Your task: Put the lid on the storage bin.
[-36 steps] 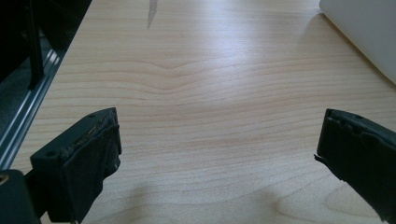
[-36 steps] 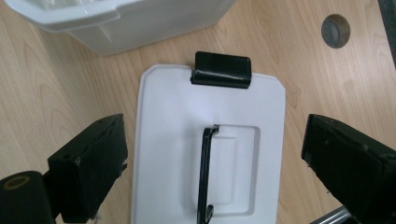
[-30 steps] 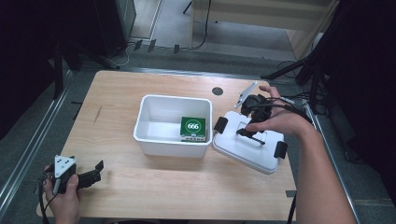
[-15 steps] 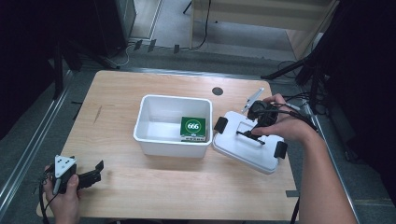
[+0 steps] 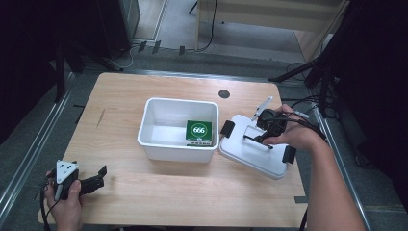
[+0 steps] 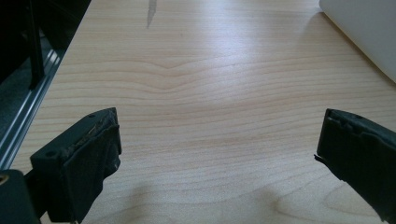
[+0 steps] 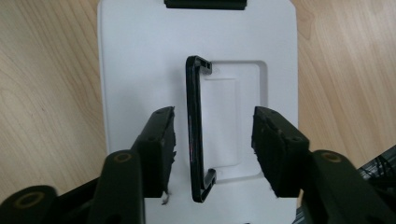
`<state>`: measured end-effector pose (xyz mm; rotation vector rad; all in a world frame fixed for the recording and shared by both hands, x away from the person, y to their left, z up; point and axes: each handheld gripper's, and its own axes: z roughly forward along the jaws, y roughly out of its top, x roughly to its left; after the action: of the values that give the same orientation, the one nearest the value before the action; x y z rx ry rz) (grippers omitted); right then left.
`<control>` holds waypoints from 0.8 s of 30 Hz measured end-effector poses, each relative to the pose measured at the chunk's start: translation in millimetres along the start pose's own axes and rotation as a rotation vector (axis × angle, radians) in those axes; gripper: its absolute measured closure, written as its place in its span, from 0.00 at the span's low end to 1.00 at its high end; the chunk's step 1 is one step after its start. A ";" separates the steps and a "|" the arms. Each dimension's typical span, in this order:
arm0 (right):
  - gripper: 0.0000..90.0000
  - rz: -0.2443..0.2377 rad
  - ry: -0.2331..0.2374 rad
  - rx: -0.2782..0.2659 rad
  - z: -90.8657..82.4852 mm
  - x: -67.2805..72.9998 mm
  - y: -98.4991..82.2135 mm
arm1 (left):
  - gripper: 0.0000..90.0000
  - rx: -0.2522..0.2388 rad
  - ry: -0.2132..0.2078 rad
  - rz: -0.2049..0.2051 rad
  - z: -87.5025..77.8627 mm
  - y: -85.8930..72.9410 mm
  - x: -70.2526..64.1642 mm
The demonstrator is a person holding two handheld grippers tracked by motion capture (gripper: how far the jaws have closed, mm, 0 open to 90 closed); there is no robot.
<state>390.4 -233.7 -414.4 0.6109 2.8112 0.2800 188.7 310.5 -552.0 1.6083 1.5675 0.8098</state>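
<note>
Wooden table point(image 5: 144, 192) bears the white lid point(image 7: 140, 56) beside its bin point(image 5: 159, 144); my right tool point(image 7: 212, 144), closing but not yet pinching, straddles the black handle point(image 7: 194, 135) to lift it, while my left tool point(image 6: 219, 154) idles spread.

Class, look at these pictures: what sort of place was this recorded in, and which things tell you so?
Probably a lab or workshop set up for recording. A bare light wooden table stands on a grey floor between metal rails, loose cables trail behind it, and black stands rise at its side.
</note>
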 end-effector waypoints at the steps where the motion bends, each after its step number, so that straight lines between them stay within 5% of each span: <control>1: 0.60 0.005 0.006 0.001 2.3 -0.5 -1.1 | 0.00 0.000 0.000 -0.001 0.0 0.0 0.0; 7: 0.74 -0.019 0.001 0.037 13.4 1.1 -4.5 | 0.00 0.000 0.002 0.000 0.0 0.0 0.0; 16: 0.80 -0.016 -0.022 0.078 31.3 2.1 -7.7 | 0.00 -0.002 0.003 -0.002 -0.1 -0.1 -0.1; 24: 0.92 -0.023 0.008 0.091 39.0 2.0 -7.3 | 0.00 -0.004 0.004 -0.006 0.2 -0.1 0.0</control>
<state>396.8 -234.2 -453.6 0.5976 2.8495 0.1517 188.8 310.5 -552.2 1.5989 1.5719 0.8129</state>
